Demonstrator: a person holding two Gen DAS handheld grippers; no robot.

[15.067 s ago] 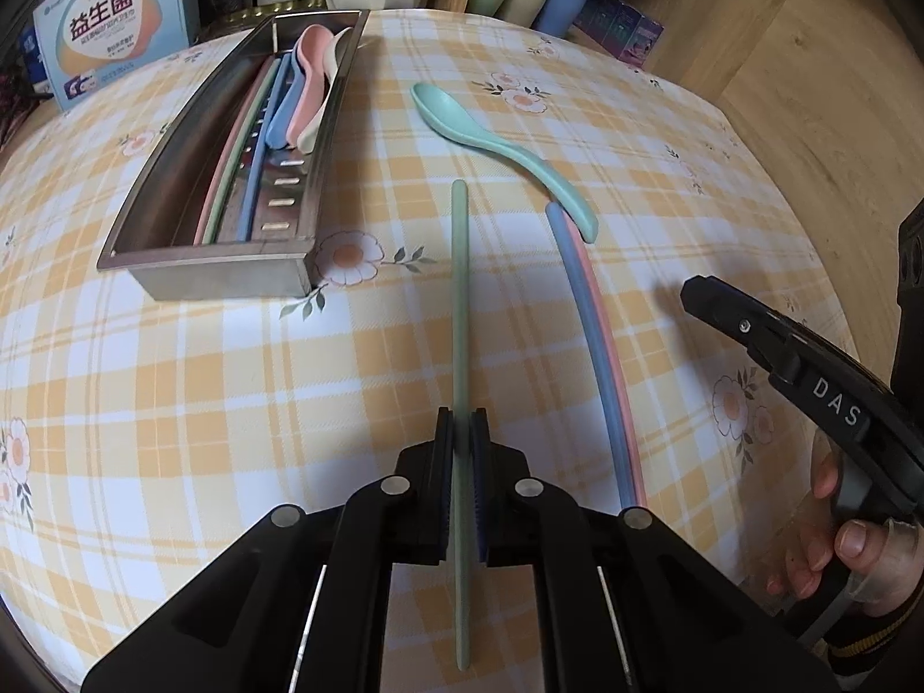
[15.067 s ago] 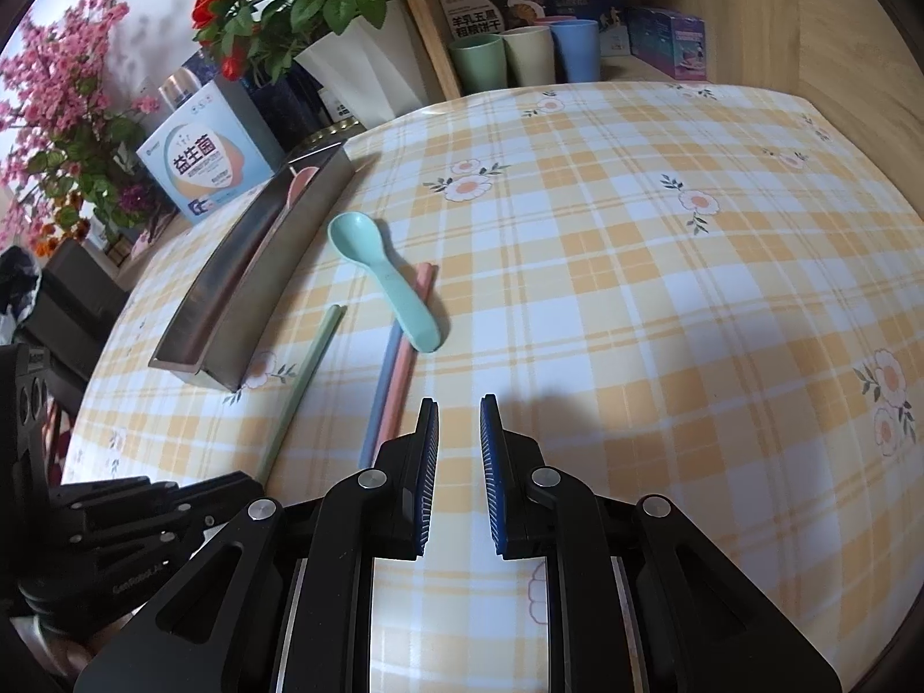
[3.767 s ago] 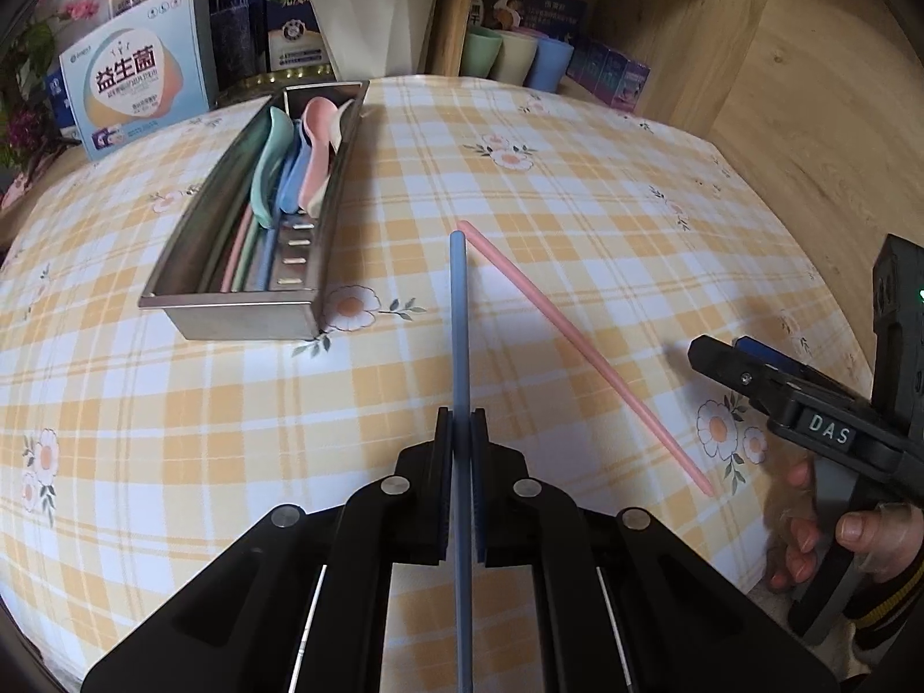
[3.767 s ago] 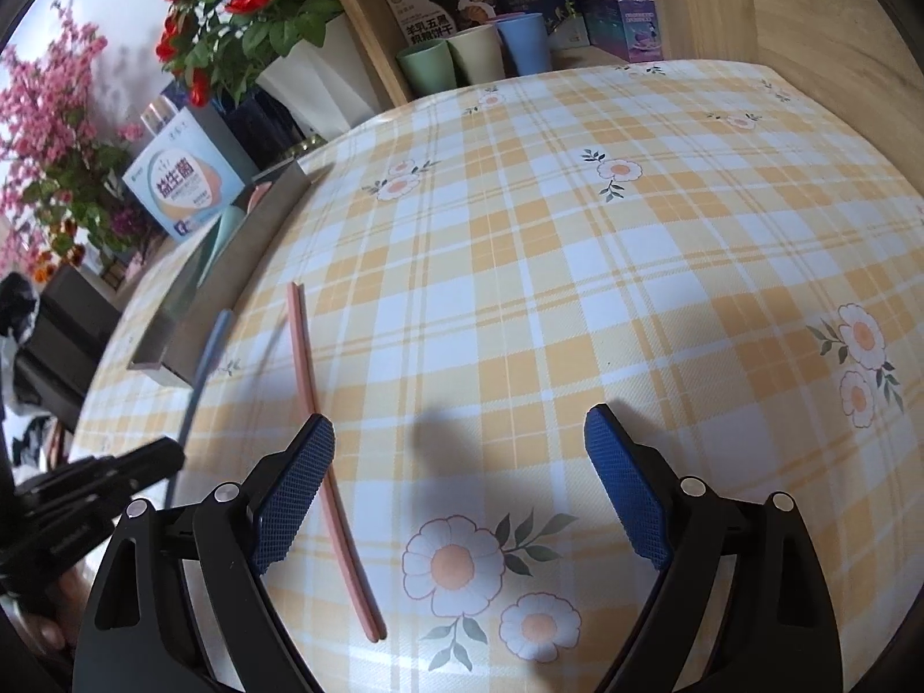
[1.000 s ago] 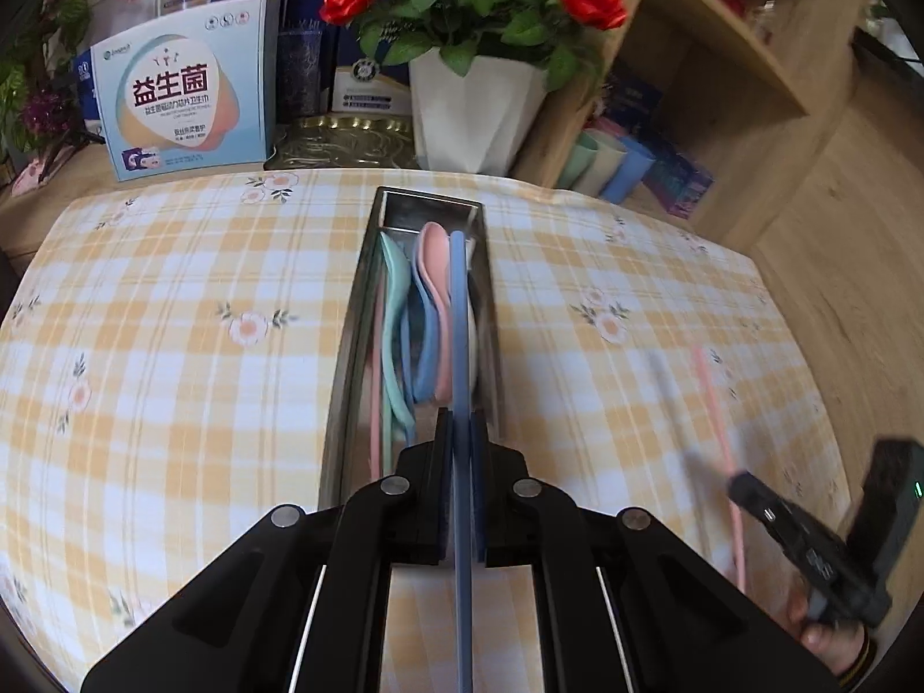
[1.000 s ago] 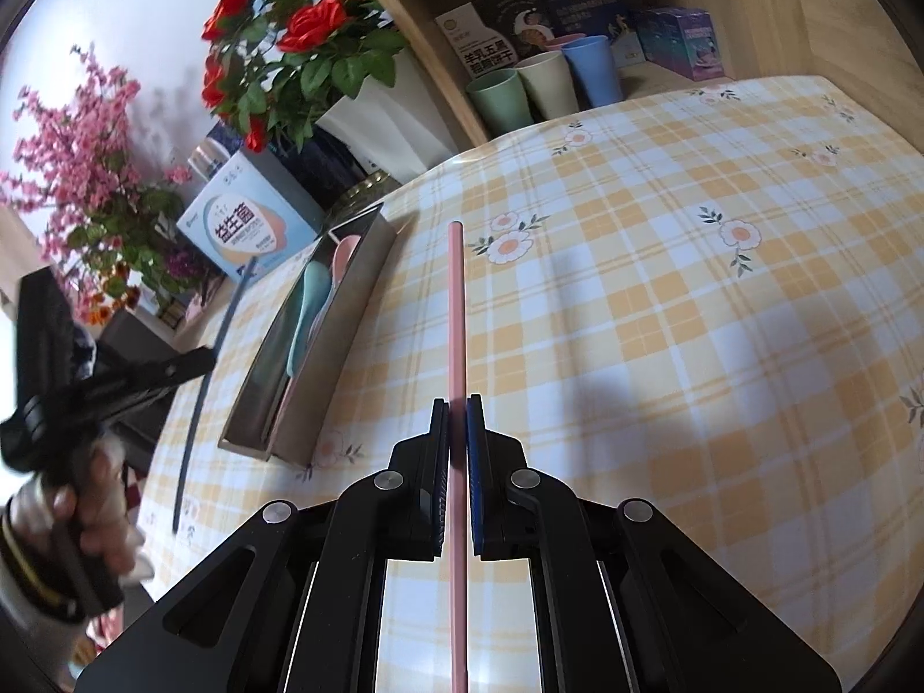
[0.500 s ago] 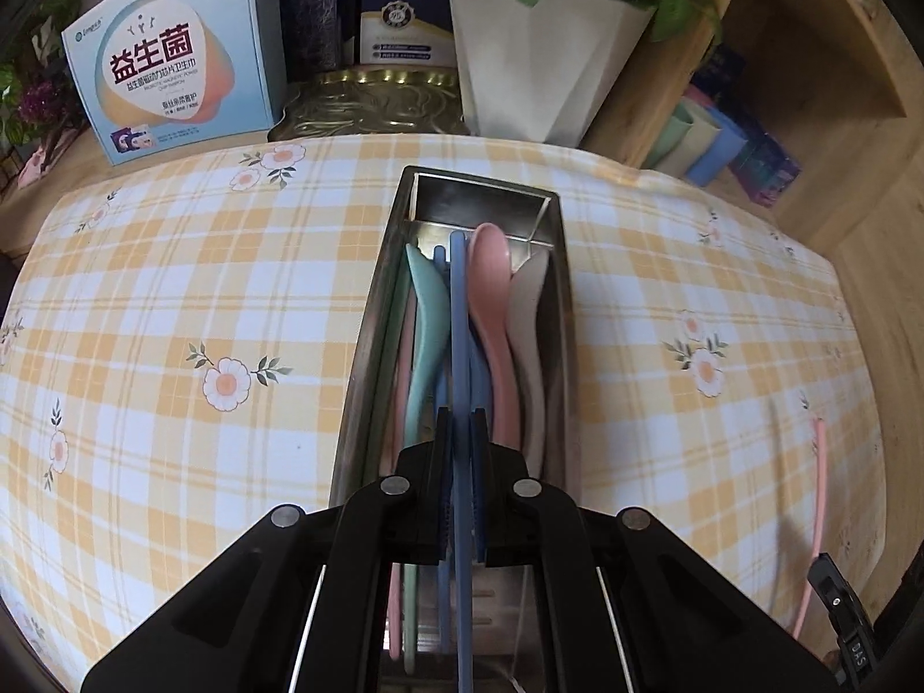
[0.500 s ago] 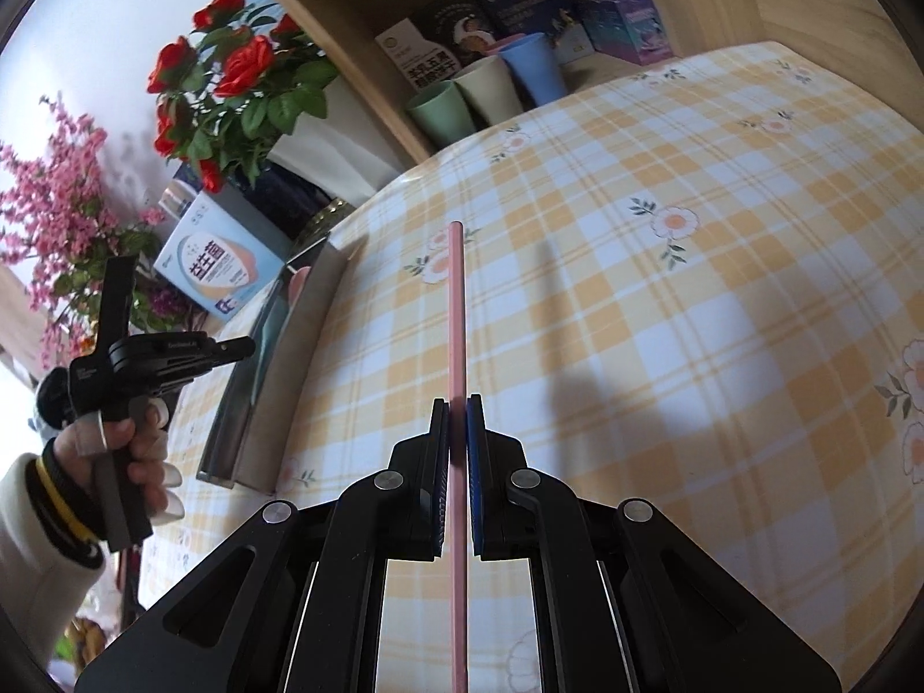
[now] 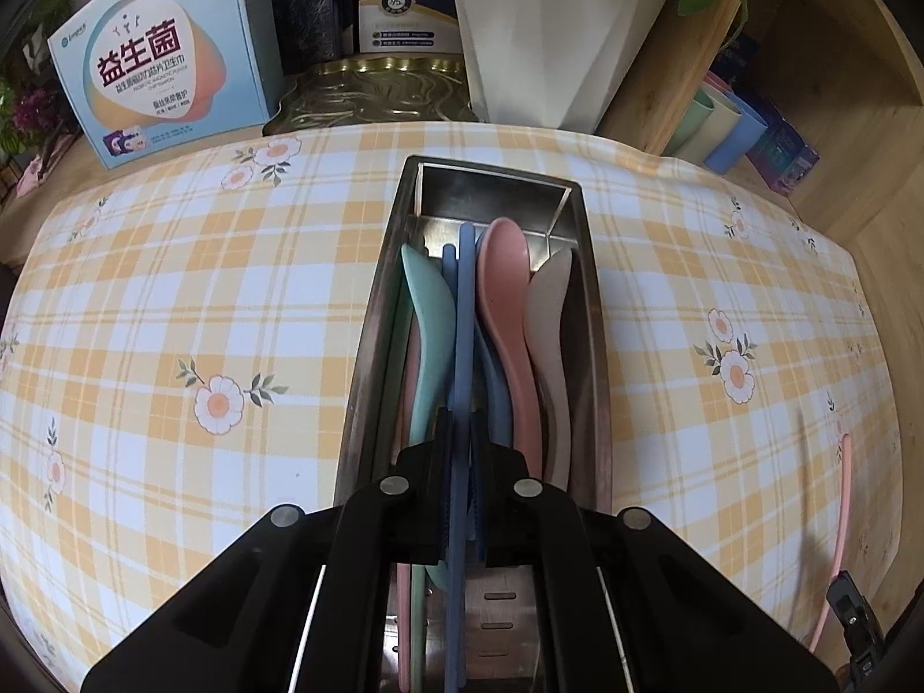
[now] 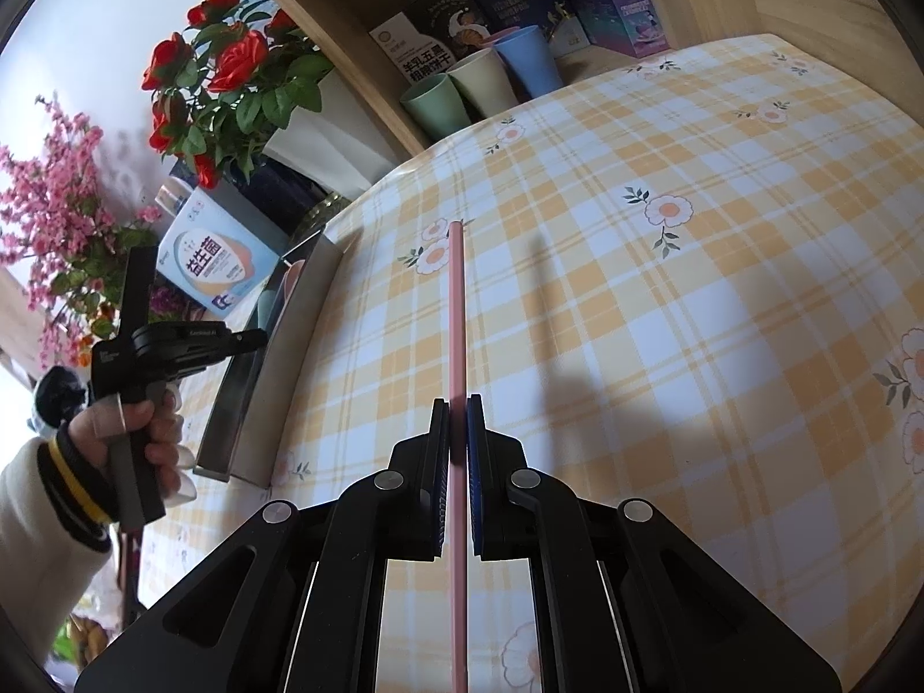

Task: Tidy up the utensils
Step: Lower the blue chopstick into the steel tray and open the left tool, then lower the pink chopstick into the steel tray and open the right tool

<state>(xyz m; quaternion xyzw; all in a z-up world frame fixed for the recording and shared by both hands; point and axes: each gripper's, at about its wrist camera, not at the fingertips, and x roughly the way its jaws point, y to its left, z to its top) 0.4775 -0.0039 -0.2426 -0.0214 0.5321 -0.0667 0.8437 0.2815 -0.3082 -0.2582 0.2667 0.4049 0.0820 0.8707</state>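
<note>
Here, in the left wrist view, the left gripper [image 9: 460, 433] has its jaws pressed together on a blue chopstick [image 9: 464, 312], which runs lengthwise over the metal tray [image 9: 590, 312], its far end near the tray's back wall, between the green spoon [image 9: 428, 312] and the pink spoon [image 9: 503, 289]; a beige spoon [image 9: 548, 312] lies against the right wall. Whether the stick already rests on the pieces below cannot be told. To do this well, I would keep it parallel to the tray's long walls, lower it until it is supported, then part the jaws slowly so it settles into the gap and does not roll onto a spoon bowl. At the right edge of this view a pink chopstick [image 9: 836, 520] shows faintly. In the right wrist view, the right gripper [image 10: 457, 433] is clamped on that pink chopstick [image 10: 457, 312], held above the checked tablecloth [image 10: 664, 346], well apart from the tray [image 10: 271, 381], where the left gripper [image 10: 254, 338] hovers. It should probably wait aside until the tray is free.
</note>
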